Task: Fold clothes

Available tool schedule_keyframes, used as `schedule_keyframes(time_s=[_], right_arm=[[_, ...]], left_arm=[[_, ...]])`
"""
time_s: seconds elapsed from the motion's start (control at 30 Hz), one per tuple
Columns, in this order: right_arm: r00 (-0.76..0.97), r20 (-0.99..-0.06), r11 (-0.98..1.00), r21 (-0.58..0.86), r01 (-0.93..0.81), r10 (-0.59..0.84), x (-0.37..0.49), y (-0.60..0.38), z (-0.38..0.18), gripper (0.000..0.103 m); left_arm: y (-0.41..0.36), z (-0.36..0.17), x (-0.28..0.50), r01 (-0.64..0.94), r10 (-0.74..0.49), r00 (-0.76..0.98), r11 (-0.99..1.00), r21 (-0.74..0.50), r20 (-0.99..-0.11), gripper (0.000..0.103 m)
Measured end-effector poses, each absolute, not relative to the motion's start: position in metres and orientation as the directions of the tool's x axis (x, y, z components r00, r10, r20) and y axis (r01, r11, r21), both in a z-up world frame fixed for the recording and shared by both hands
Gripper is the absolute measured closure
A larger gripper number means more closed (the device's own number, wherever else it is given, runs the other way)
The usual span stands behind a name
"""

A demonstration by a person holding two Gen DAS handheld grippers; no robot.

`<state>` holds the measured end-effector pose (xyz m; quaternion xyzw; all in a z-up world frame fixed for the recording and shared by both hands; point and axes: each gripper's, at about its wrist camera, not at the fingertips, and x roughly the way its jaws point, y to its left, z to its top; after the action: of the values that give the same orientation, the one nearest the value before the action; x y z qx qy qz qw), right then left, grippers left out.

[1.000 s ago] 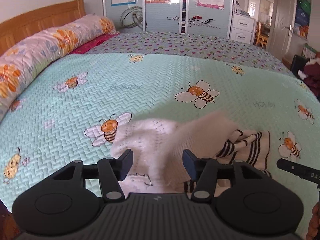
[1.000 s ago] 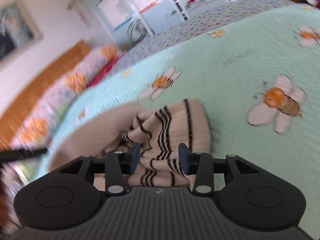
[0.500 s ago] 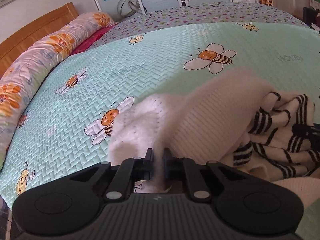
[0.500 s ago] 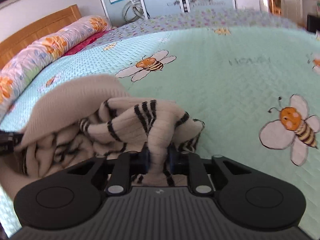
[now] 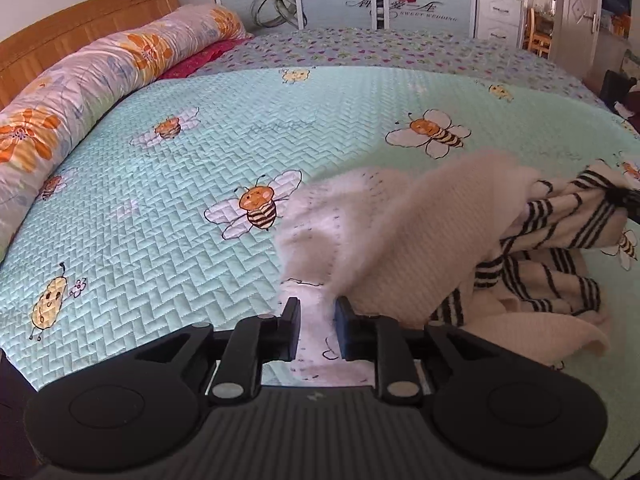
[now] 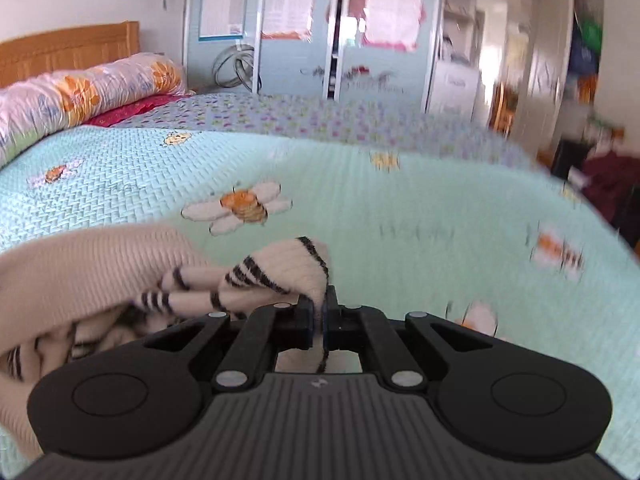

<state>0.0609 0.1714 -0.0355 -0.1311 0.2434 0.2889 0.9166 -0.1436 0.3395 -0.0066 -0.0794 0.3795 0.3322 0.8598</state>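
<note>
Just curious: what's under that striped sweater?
The bee-print bedspread lies under the sweater; both grippers pinch it. Whatever its folds cover is hidden.

Bright daylight, even, soft shadows. Left wrist view sharp across mint-green quilted bedspread with bee print (image 5: 192,216); only lifted beige ribbed knit garment with black stripes (image 5: 448,232) smeared by motion. Right wrist view blurred toward right side and far end: pale blue wardrobe doors with pink posters (image 6: 360,40) streaked, doorway area blown out. Fisheye bends orange wooden headboard (image 5: 80,28) and corners go dark.
</note>
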Motion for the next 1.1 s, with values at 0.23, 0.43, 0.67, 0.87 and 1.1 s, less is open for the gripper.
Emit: schedule_keyframes(time_s=[0.23, 0.43, 0.67, 0.87, 1.1], right_arm=[[0.732, -0.542, 0.817, -0.135, -0.561, 0.413, 0.06, 0.176, -0.043, 0.101], [0.765, -0.529, 0.862, -0.118, -0.494, 0.366, 0.065, 0.143, -0.042, 0.101], [0.8, -0.5, 0.884, -0.13, -0.449, 0.332, 0.067, 0.114, -0.038, 0.101], [0.785, -0.505, 0.88, -0.098, -0.465, 0.359, 0.049, 0.088, -0.034, 0.103], [0.769, -0.542, 0.891, -0.077, -0.447, 0.339, 0.077, 0.08, -0.02, 0.103]], left_arm=[[0.328, 0.032, -0.191, -0.68, 0.59, 0.506, 0.722, 0.13, -0.63, 0.075], [0.328, 0.035, -0.193, -0.698, 0.594, 0.5, 0.707, 0.113, -0.63, 0.073], [0.293, 0.018, -0.14, -0.55, 0.515, 0.599, 0.821, 0.153, -0.613, 0.057], [0.265, -0.025, -0.063, -0.395, 0.455, 0.602, 0.884, 0.251, -0.656, 0.042], [0.309, -0.071, -0.077, -0.518, 0.443, 0.482, 0.84, 0.162, -0.755, 0.088]])
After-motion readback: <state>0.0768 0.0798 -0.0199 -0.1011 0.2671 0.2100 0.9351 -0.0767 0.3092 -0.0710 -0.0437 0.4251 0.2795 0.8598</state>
